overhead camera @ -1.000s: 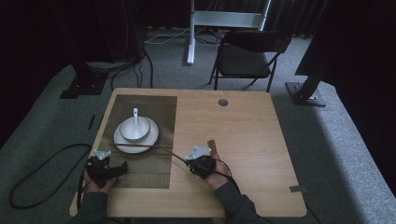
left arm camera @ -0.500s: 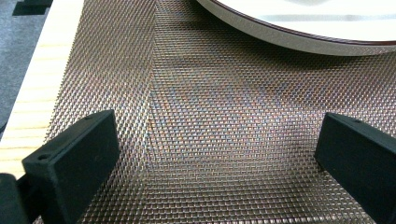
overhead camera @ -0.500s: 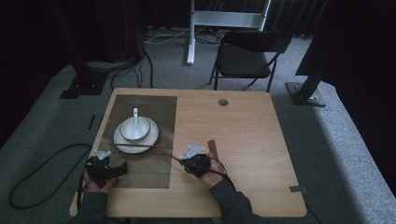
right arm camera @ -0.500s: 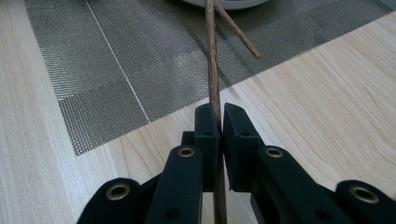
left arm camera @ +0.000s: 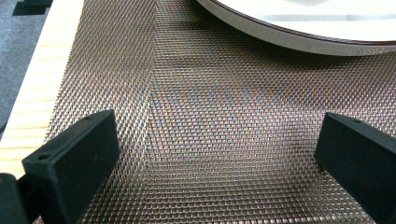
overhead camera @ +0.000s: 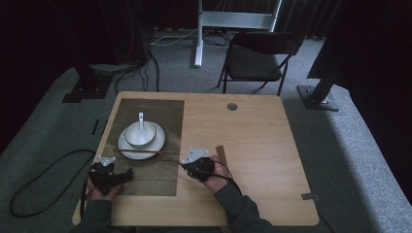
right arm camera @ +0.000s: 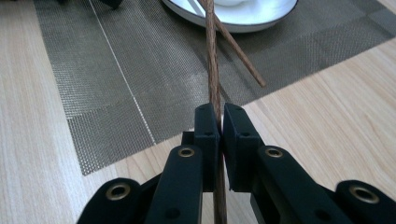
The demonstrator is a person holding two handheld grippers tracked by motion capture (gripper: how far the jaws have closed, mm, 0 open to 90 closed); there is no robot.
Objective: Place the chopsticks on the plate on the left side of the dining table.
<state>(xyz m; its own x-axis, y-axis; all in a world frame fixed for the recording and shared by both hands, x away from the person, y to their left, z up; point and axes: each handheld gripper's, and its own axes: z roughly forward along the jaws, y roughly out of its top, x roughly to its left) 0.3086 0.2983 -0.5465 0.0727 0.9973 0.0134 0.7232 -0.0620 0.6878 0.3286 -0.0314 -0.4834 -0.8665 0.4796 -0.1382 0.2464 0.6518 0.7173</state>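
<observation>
My right gripper (right arm camera: 218,116) pinches one chopstick (right arm camera: 212,60) w/ jaws clamped; left gripper (left arm camera: 210,154) jaws wide over placemat (left arm camera: 187,116), nothing between.

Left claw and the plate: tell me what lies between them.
In the left gripper view, only bare woven placemat lies between the open left claw and the plate; nothing else sits there.

- Left gripper (overhead camera: 127,175): black body, grey 3-cornered plate on top, black cable trailing.
- Right gripper (right arm camera: 219,116): black, blocky jaws w/ flat pads; brass-ringed screw holes along arms.
- Person: dark grey long sleeves (overhead camera: 238,206) on both arms.
</observation>
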